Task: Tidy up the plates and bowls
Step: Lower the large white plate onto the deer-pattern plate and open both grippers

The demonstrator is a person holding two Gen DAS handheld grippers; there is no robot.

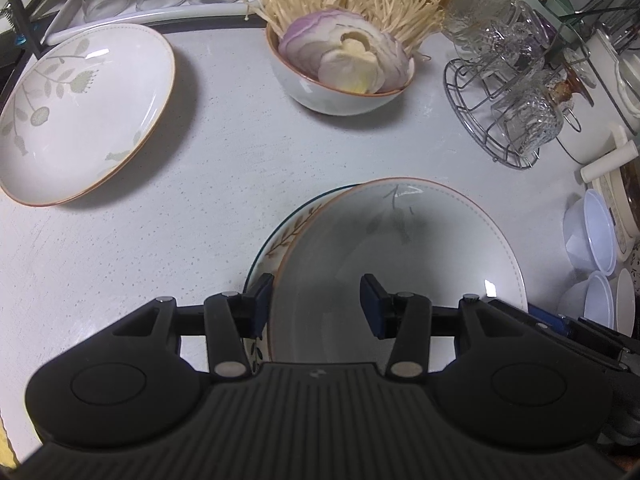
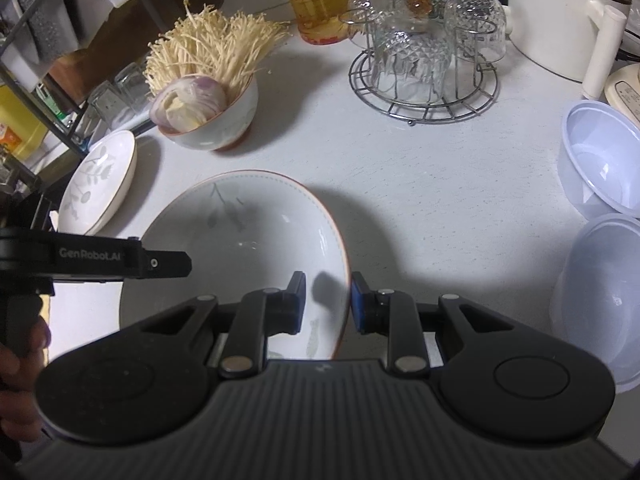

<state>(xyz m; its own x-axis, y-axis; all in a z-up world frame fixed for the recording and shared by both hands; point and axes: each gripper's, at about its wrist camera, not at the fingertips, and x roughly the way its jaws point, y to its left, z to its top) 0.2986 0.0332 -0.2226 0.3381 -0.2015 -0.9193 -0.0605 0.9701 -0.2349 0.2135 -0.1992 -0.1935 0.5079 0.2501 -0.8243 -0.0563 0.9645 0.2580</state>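
Note:
A white shallow bowl (image 1: 400, 264) with an orange rim and grey leaf print rests on a leaf-patterned plate (image 1: 276, 240) near the counter's front. My left gripper (image 1: 316, 304) is open, its jaws straddling the bowl's left rim. My right gripper (image 2: 328, 300) is open, its jaws on either side of the same bowl's (image 2: 244, 240) right rim, not touching it. A second leaf-print plate (image 1: 88, 112) lies at the left; it also shows in the right wrist view (image 2: 100, 180).
A bowl of onion and enoki mushrooms (image 1: 340, 76) stands behind. A wire rack of upturned glasses (image 2: 424, 64) is at the back right. Plastic bowls (image 2: 604, 168) sit at the right edge. A tray of glasses (image 1: 152, 0) lines the back left.

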